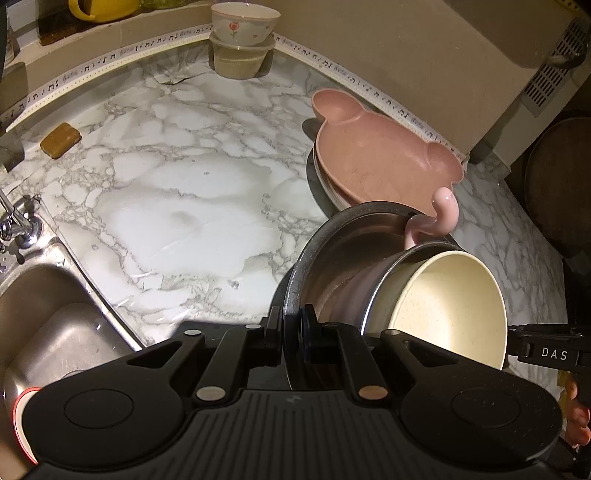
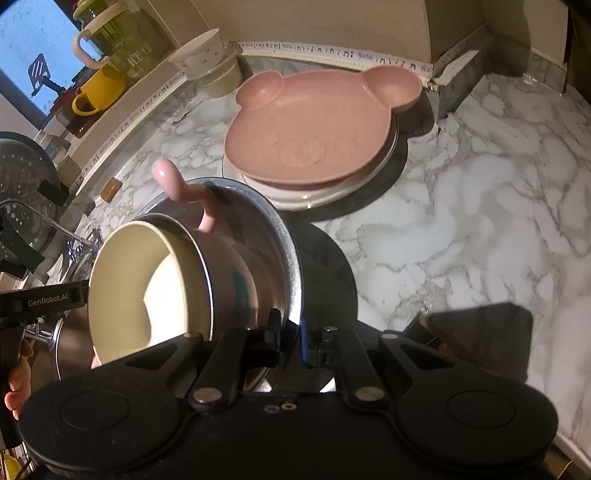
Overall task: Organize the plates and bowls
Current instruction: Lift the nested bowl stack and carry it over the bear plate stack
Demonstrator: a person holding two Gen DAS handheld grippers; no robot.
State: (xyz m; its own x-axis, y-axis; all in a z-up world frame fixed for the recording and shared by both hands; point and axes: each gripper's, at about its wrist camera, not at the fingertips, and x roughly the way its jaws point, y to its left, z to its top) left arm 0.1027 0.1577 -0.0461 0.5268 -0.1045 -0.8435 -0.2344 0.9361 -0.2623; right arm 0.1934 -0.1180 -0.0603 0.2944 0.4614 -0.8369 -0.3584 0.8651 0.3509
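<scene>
Currently, item one: my left gripper (image 1: 293,325), lower centre of its own frame, jaws pressed together on the rim of a steel bowl (image 1: 332,266) that stands tilted on edge above the marble counter (image 1: 166,206). Item two: my right gripper (image 2: 291,332), lower centre of its frame, jaws likewise clamped on that steel bowl's (image 2: 273,236) rim, on the opposite side.

Item three: a cream-lined cup (image 1: 447,306) nested in the steel bowl, mouth toward the cameras; its curled pink handle (image 1: 439,218) rises above the bowl's rim. In the right view the cup (image 2: 147,288) sits left of centre, handle (image 2: 173,184) pointing up.

Item four: a pink bear-shaped plate (image 2: 314,136) with two ear compartments, upper centre of the right view, resting on top of a pale round plate (image 2: 325,192); both lie on the counter by the back wall. In the left view this stack (image 1: 380,158) is at right of centre, just behind the bowl.

Item five: a flowered bowl (image 1: 243,22) stacked on a translucent tub (image 1: 240,59), top centre of the left view.

Item six: a brown soap bar (image 1: 61,139), left; steel sink (image 1: 55,325) and tap (image 1: 18,225), lower left.

Item seven: a yellow mug (image 2: 98,92) and a green jug (image 2: 122,40) on the ledge, upper left of the right view.
</scene>
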